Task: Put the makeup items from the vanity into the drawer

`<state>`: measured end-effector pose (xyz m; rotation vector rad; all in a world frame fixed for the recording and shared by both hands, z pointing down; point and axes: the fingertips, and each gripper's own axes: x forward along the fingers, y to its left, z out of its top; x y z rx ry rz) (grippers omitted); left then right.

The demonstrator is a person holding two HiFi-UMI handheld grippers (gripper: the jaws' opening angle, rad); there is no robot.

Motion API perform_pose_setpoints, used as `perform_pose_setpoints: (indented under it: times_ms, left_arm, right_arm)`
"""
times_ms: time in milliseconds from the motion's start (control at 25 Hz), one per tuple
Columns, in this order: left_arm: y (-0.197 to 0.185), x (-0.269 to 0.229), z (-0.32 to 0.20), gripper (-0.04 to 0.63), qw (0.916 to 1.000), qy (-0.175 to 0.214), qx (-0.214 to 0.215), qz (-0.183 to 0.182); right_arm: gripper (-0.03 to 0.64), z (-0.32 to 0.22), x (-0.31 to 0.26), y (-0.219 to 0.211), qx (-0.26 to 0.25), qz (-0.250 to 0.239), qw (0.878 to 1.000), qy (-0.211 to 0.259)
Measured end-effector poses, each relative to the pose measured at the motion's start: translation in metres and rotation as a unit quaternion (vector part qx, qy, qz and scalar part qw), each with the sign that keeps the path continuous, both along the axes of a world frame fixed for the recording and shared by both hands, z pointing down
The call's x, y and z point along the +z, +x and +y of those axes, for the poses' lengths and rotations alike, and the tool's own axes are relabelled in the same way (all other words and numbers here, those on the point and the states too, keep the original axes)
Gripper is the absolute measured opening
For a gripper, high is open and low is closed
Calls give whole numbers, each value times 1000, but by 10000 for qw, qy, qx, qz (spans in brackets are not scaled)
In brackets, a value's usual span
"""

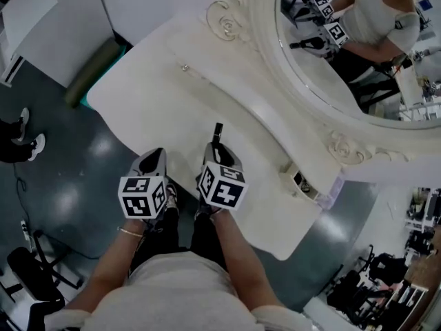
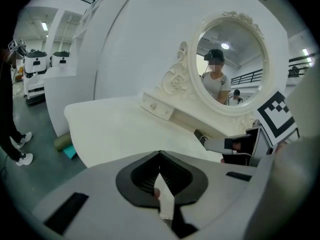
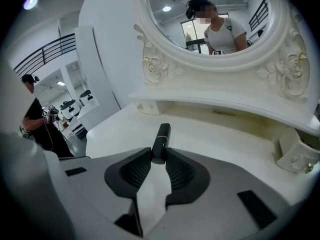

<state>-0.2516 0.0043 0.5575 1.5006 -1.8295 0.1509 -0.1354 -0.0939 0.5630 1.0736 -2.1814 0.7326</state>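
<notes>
A slim black makeup tube (image 3: 161,140) sticks out forward from my right gripper (image 3: 159,156), whose jaws are shut on its lower end. In the head view the tube (image 1: 218,132) points over the white vanity top (image 1: 165,109), with the right gripper (image 1: 216,150) above the table's front part. Just left of it, my left gripper (image 1: 157,154) hangs over the front edge. Its jaws (image 2: 160,156) meet at the tips with nothing between them. A small white drawer (image 1: 304,183) stands pulled open at the right end of the vanity, under the mirror frame.
The ornate oval mirror (image 1: 358,54) rises behind the table. A closed little drawer with a knob (image 2: 156,107) sits at the left of the mirror base. On the floor lie a green roll (image 1: 92,71) and, far left, a person's shoes (image 1: 25,135).
</notes>
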Motion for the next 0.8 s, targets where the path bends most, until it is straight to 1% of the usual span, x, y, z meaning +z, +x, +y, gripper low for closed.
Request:
perform_pose_setpoints:
  times_ms: [440, 600, 800]
  left_arm:
    - [61, -24, -35, 3, 9979, 215, 594, -140]
    - [93, -33, -53, 3, 9950, 317, 930, -171]
    - [136, -40, -72, 3, 9894, 379, 1389, -189]
  right_arm:
    - [101, -5, -26, 77, 552, -128, 9983, 135]
    - [101, -7, -32, 108, 758, -135, 9969, 167]
    - [101, -9, -41, 150, 1103, -140, 9935, 225]
